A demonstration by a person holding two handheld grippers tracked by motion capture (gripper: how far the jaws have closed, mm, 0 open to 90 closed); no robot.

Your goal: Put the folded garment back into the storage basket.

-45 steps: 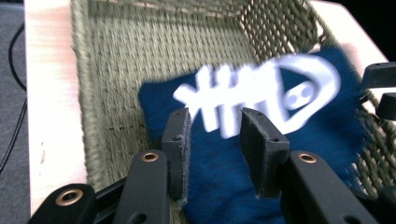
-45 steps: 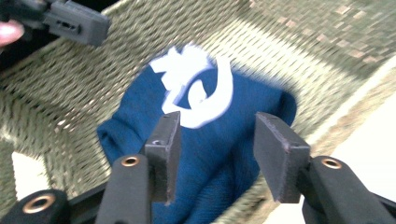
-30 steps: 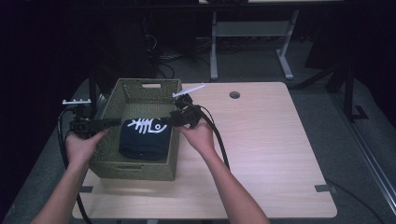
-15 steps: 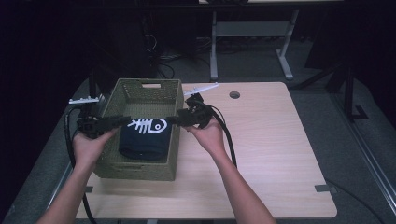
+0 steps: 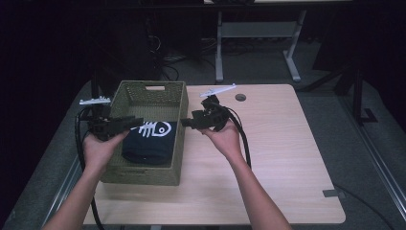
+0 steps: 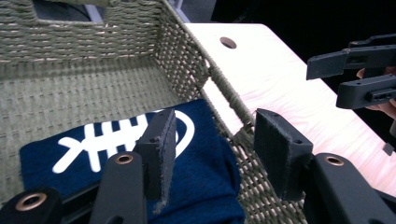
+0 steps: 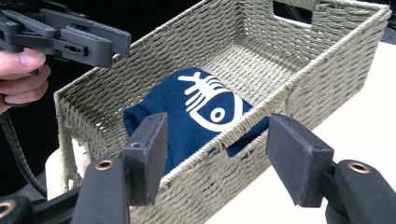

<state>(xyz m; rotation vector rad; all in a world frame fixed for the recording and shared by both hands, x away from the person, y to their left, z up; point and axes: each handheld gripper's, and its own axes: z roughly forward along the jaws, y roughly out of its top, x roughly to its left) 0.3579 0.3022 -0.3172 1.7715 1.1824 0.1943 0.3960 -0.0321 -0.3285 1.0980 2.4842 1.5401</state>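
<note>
A folded dark blue cloth with a white fish-skeleton print lies flat inside an olive woven basket on the left of the wooden table. My left gripper hovers over the basket's left side, open and empty; in its own view the cloth lies under its jaws. My right gripper is held just outside the basket's right wall, open with nothing between its pads. From the right gripper view, the cloth sits beyond the basket wall, and the left gripper shows at upper left.
The light wooden table stretches to the right of the basket, with a round cable hole near its far edge. Black cables trail from both grippers. A white desk frame stands behind on the dark floor.
Both grippers have lifted and drawn apart from over the cloth, the left toward the basket's left side, the right out past its right wall. The cloth stays in the basket.
</note>
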